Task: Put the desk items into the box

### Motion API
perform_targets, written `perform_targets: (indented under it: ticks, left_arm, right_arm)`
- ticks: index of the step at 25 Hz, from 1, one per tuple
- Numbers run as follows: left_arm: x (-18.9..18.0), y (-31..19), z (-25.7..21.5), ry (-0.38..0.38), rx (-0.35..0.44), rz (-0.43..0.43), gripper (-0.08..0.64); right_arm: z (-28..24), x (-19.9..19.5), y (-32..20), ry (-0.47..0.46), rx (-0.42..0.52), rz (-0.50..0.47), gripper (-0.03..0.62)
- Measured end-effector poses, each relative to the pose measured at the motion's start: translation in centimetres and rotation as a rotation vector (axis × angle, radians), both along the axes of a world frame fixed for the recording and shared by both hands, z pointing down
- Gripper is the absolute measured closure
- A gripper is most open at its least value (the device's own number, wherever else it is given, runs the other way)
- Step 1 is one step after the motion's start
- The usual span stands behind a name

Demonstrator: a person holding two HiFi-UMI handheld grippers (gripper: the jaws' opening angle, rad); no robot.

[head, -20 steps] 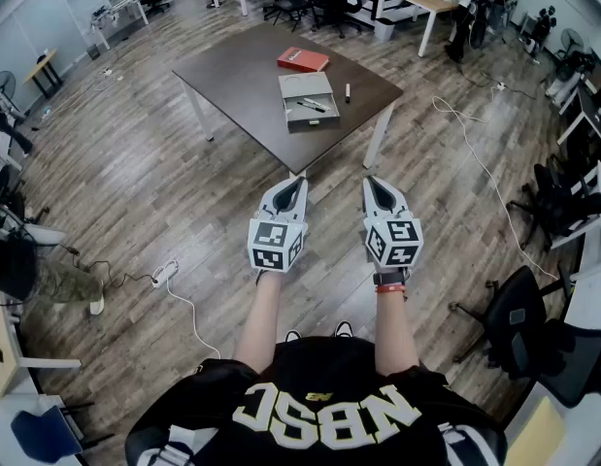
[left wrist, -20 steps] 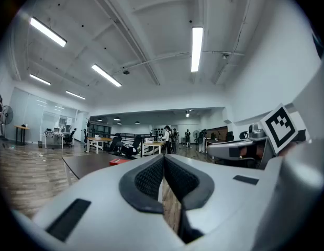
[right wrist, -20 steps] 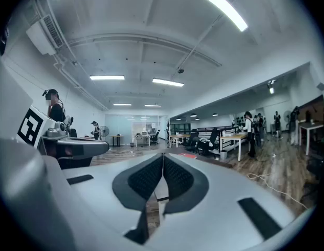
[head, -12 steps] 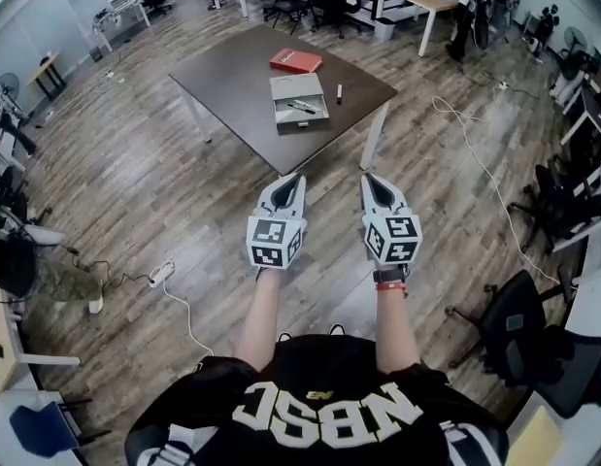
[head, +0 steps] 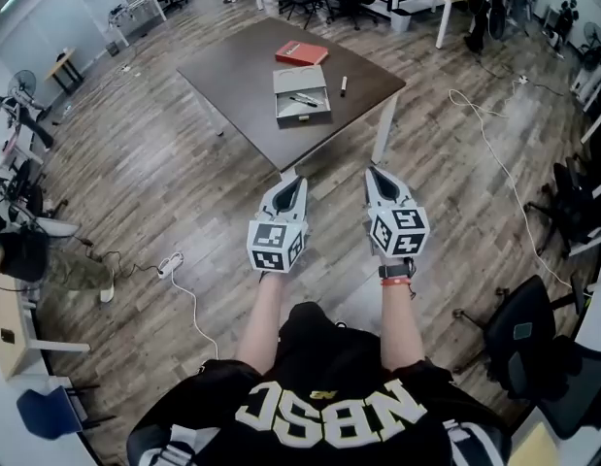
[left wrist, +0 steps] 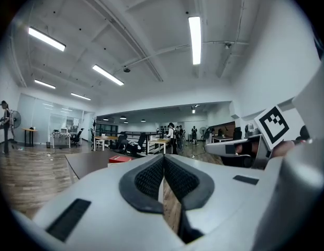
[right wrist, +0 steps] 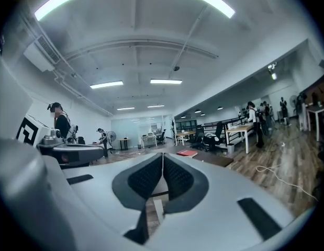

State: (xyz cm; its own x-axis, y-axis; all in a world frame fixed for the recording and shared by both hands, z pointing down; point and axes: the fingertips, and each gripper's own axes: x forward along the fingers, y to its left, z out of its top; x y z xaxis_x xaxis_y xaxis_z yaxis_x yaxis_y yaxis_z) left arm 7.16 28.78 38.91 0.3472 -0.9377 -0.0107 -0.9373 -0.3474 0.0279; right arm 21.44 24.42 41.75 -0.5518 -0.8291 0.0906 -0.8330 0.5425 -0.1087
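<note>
Left gripper (head: 297,180) and right gripper (head: 373,172) sit closed before table (head: 232,83)

The person wears a black short-sleeved jersey (head: 329,377) with large white block letters across it and white trim at the shoulders. Below it shows what seem to be dark trousers (head: 310,320). A black band (head: 396,272) circles the right wrist, with a thin red one just beside it. The left gripper (head: 297,179) and the right gripper (head: 371,171) have smooth pale grey shells that taper to a point, each with a dark oval inset on top. Each carries a cube (head: 275,245) printed with black-and-white square markers. Their pads (left wrist: 149,179) are dark rubber with a fine ribbed grain, and narrow black slots mark the shells.
</note>
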Motion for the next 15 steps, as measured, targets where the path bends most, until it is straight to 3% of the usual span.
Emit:
perform_targets:
  ticks: [8, 15]
  left_arm:
    - [-0.6, -4.2, 1.5, 0.014, -0.016, -0.016, 0.544]
    - [-3.3, -14.4, 1.5, 0.02, 0.003, -0.001, 0.544]
  right_arm:
    - [2.1, -2.0, -3.6, 0.001, -0.04, -0.054, 0.578]
    - [1.7, -5.2, -13.3, 0.022, -0.025, -0.049, 0.578]
